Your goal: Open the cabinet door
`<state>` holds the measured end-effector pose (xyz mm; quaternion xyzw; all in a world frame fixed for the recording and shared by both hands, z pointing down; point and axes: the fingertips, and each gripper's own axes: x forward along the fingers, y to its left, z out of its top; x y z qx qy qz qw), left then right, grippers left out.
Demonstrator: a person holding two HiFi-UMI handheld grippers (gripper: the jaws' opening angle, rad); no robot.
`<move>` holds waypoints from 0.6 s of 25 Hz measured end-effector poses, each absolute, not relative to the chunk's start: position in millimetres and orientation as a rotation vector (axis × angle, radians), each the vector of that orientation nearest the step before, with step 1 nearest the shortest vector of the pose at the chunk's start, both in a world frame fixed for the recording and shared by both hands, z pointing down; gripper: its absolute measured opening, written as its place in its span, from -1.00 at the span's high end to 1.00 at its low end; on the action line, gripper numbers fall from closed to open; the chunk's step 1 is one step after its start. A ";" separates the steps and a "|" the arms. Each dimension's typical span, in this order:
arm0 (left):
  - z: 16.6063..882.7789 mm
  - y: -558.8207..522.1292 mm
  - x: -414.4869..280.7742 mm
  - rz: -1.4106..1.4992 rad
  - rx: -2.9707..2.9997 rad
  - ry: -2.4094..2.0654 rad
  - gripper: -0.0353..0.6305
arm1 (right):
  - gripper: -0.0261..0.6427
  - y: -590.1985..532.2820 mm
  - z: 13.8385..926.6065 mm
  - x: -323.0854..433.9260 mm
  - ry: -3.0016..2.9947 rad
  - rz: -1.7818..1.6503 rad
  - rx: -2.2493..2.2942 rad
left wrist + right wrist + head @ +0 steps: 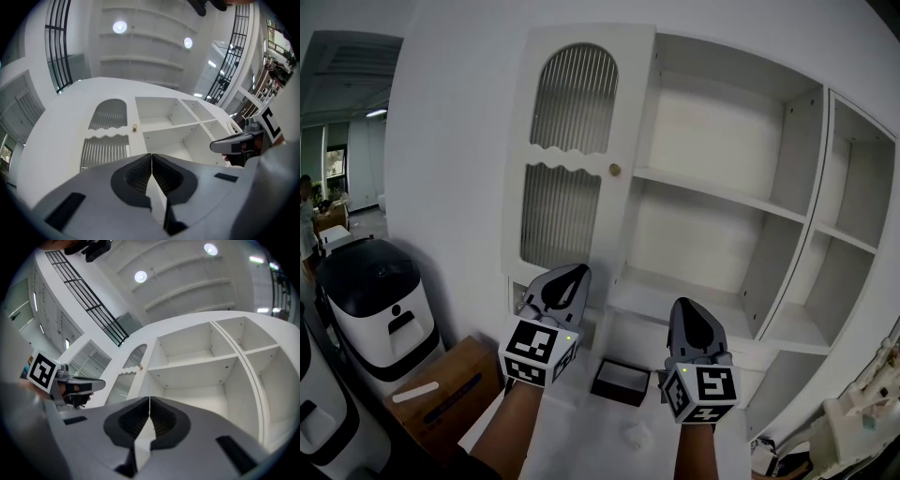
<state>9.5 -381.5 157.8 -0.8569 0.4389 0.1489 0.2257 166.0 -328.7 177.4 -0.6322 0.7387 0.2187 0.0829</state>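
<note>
White shelving fills the background. The upright cabinet door (572, 159) carries its knob (615, 170) at one o'clock from the left tool (570, 274), the nearer one. The right tool (687, 307) sits lower. Both tools have their jaws together, empty.

Cabinet door (572, 159) lower edge partly behind left tongs (574, 273), white bin (321, 412) cropped at left
</note>
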 end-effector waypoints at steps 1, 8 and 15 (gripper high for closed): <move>153.2 -382.9 9.3 0.419 -2.363 1.205 0.86 | 0.86 -330.0 173.0 165.6 2.203 0.657 -1.883; 119.1 -389.8 9.6 0.477 -2.376 1.170 0.87 | 0.86 -337.4 140.4 159.0 2.191 0.701 -1.859; 76.0 -397.2 14.4 0.472 -2.327 1.151 0.87 | 0.86 -345.2 106.0 149.4 2.194 0.740 -1.817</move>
